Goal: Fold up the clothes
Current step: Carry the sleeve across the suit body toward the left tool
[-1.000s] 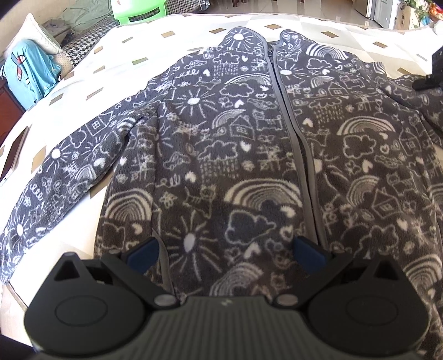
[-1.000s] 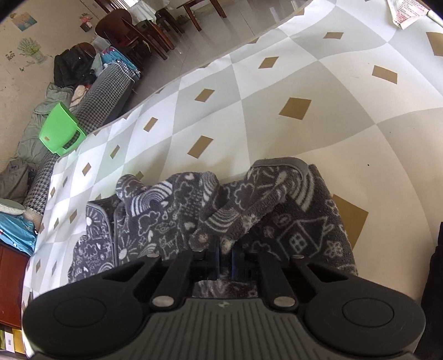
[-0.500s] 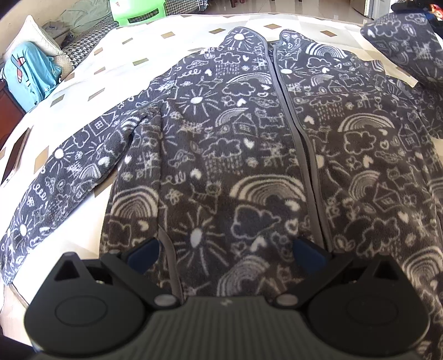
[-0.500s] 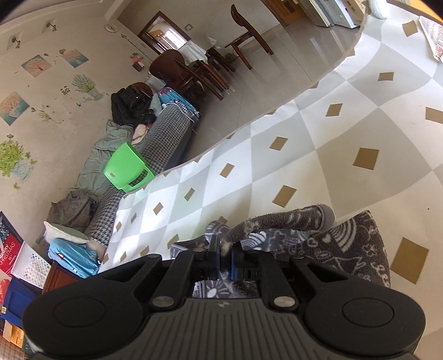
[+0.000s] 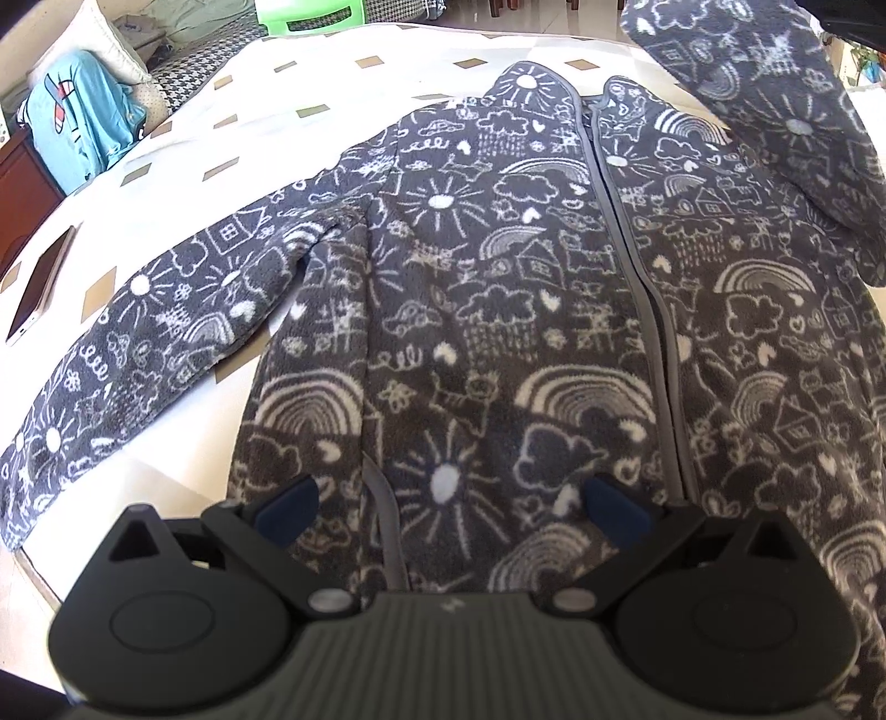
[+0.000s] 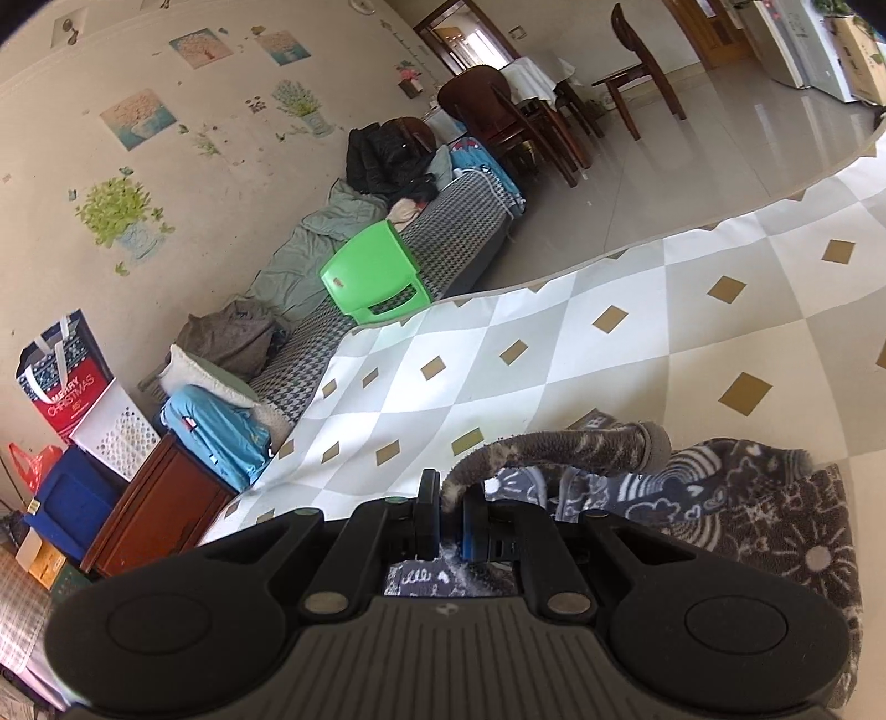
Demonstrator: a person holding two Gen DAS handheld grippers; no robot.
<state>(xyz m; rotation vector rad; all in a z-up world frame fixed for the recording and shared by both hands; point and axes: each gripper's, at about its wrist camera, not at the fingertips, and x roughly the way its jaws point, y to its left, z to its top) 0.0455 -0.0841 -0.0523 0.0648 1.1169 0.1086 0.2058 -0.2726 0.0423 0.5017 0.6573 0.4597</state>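
Left wrist view, L to R: phone (image 5: 40, 288) lying flat on the diamond-pattern cloth (image 5: 266, 111) at 9 o'clock, near the edge. Blue garment (image 5: 83, 127) off the table at 10 o'clock, green plastic stool (image 5: 315, 16) at 12. Fleece jacket (image 5: 498, 310), dark grey w/ white doodle print (suns, rainbows, clouds, houses), lies spread flat, zipper (image 5: 659, 332) shut and running from 12 down towards 5. Its one sleeve (image 5: 144, 332) stretches out to 8–9 o'clock, flat on the cloth. Left gripper (image 5: 448, 507) hangs over the jacket's hem at 6 o'clock, jaws wide apart, blue pads clear of the fabric, nothing held. At 1–2 o'clock the other sleeve (image 5: 775, 122) is up off the table, over the jacket's shoulder.

Right wrist view, L to R: wooden cabinet (image 6: 160, 498) at 8, sofa (image 6: 432, 260) w/ clothes piled on it and the green stool (image 6: 371, 277) at 11, dining chairs (image 6: 515, 116) at 12–1. Right gripper (image 6: 448, 520) clenched tight on the sleeve's grey-trimmed cuff (image 6: 554, 448), at centre; the rest of the sleeve sags to 3–4 o'clock.
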